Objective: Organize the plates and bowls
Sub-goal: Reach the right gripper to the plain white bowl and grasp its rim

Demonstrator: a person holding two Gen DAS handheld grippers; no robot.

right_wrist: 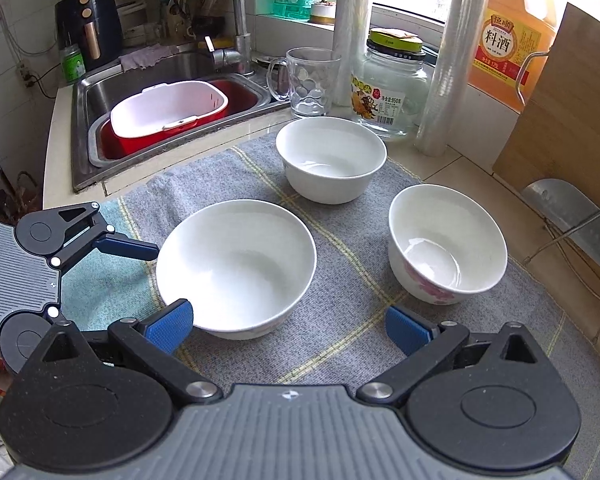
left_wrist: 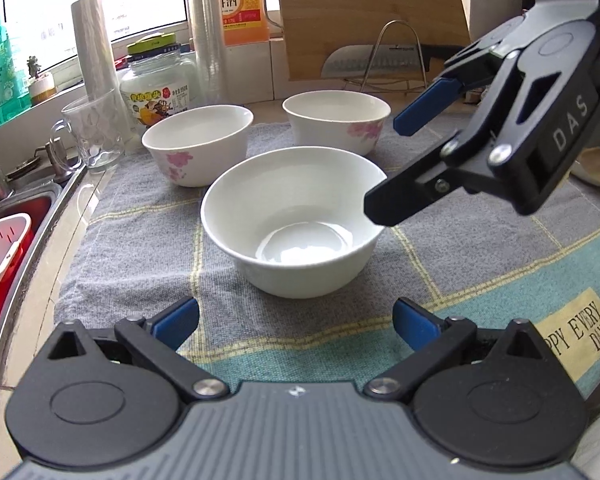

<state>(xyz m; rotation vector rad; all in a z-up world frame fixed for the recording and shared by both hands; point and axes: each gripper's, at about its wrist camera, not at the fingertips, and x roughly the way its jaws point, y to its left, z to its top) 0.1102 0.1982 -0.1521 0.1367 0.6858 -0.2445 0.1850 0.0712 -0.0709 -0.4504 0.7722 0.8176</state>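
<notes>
Three white bowls stand upright on a grey checked cloth (right_wrist: 332,344) spread over the desk (right_wrist: 60,152), none touching another. The left tongs (left_wrist: 296,320) are spread wide and hold nothing; the plain bowl (left_wrist: 294,222) sits just ahead of them, between the lines of their two blue fingertips (left_wrist: 178,322) but not touching either. Beyond that bowl, farther from the left tongs, stand two bowls with pink flowers: the left flowered bowl (left_wrist: 198,144) and the right flowered bowl (left_wrist: 336,120), near each other but apart.

The right tongs (left_wrist: 384,168) come in from the right of the left tongs, above the cloth, with their jaws wide apart and empty; the lower dark tip is over the plain bowl's right rim, though whether it touches cannot be told. From the right wrist view the plain bowl lies just ahead and to the left of the right tongs, its near edge beside their left fingertip.

Past the flowered bowls, well away from both tongs, are a glass mug (right_wrist: 310,82), a glass jar (right_wrist: 392,92), an orange bottle (right_wrist: 512,36) and a wooden board (left_wrist: 372,16). A sink (right_wrist: 112,76) with a red tub (right_wrist: 168,114) lies left of the left tongs.
</notes>
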